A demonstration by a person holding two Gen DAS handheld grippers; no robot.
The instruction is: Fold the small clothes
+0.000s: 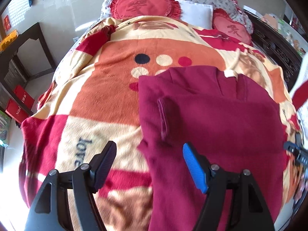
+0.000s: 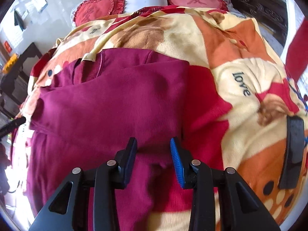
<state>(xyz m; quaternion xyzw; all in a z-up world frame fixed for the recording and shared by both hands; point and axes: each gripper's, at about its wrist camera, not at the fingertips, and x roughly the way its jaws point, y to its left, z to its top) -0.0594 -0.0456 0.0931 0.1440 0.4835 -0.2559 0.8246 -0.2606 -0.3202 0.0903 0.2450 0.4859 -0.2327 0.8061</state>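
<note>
Two grippers, both held above the bed, neither gripping anything. Left gripper (image 1: 149, 153): fingers wide apart, straddling the near left edge of the maroon garment (image 1: 211, 119), nothing held. Right gripper (image 2: 154, 150): fingers moderately apart, above the near right part of the same garment (image 2: 107, 105), nothing held.

Garment location: spread on the patterned blanket (image 1: 107, 88), lower part nearest, neckline with pale tag (image 1: 230, 74) farthest. One sleeve cuff (image 1: 163, 115) already laid inward over the body.

Recommended procedure, judged from the layout: lower each gripper onto a near edge, close on a single fold of cloth only, avoid catching the fleece blanket beneath. Lift evenly with both sides, carry the lower part toward the neckline, keep the folded-in sleeve flat. Risk: soft pile, easy to pinch along with the garment.

Readable text: "love" on the blanket (image 1: 83, 151), again at right (image 2: 241, 83). Farther off, red heart cushions (image 1: 146, 5) with one Chinese character each, beside a white pillow (image 1: 196, 12). Red box (image 1: 20, 113) on the floor, lettering too small to read.
</note>
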